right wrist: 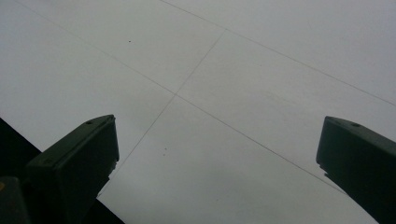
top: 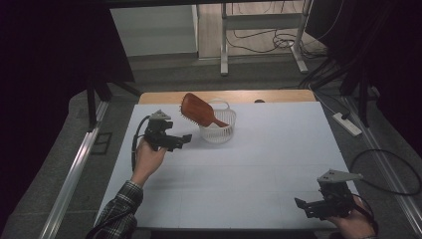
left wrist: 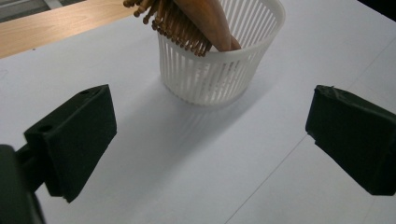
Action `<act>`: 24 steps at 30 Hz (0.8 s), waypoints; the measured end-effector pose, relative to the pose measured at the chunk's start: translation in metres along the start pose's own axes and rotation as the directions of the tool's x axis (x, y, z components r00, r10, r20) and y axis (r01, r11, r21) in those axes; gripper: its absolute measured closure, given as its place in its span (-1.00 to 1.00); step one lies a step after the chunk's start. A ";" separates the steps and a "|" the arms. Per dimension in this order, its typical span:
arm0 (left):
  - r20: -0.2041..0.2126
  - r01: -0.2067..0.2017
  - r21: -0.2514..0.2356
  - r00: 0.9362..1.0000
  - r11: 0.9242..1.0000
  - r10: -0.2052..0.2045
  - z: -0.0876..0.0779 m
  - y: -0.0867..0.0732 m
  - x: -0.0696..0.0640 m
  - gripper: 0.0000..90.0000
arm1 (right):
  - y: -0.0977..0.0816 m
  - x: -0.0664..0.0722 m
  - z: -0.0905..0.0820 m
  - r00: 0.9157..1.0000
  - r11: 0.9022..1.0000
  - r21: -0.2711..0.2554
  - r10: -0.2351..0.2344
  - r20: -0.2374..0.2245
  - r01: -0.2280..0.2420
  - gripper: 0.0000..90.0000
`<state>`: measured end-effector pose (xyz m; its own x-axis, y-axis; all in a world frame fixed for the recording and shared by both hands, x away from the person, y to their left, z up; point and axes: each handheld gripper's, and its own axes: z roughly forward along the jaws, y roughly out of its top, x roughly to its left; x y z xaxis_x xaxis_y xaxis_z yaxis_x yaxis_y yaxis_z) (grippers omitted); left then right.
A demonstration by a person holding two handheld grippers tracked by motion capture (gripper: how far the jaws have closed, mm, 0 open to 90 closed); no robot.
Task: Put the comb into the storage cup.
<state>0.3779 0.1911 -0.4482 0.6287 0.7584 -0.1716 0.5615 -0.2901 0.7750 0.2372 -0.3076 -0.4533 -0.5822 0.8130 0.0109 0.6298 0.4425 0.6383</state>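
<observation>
Hairbrush (top: 197,110) | in basket (top: 222,133) | no legible writing | both hand-held grippers agape, empty

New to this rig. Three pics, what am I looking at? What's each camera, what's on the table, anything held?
No robot arm here: a person holds a hand-held set of tongs in each hand. The high view looks down from above the person's side of the table, which has a white top. The left tongs are near the middle left; the right tongs are at the near right corner. The other two pictures come from cameras riding on each set of tongs, looking along their black jaws.

On the table stands a white slatted basket with a wooden hairbrush leaning in it, handle down. The left tongs point at the basket. Both sets of jaws stand wide open, holding nothing.
</observation>
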 end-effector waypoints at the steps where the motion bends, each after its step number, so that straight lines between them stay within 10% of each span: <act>1: 0.008 -0.003 -0.005 1.000 1.000 0.003 0.000 -0.001 0.000 -0.94 | 0.000 0.000 0.000 1.000 1.000 0.000 0.000 -0.001 0.000 -1.00; 24: 0.020 -0.011 -0.005 1.000 1.000 0.011 -0.010 -0.021 -0.006 -1.00 | 0.000 0.000 -0.001 1.000 1.000 -0.006 -0.006 -0.005 0.006 -1.00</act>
<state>0.3568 0.1980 -0.4577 0.6458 0.7432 -0.1750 0.5518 -0.2958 0.7798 0.2364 -0.3077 -0.4528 -0.5884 0.8085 0.0107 0.6233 0.4451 0.6430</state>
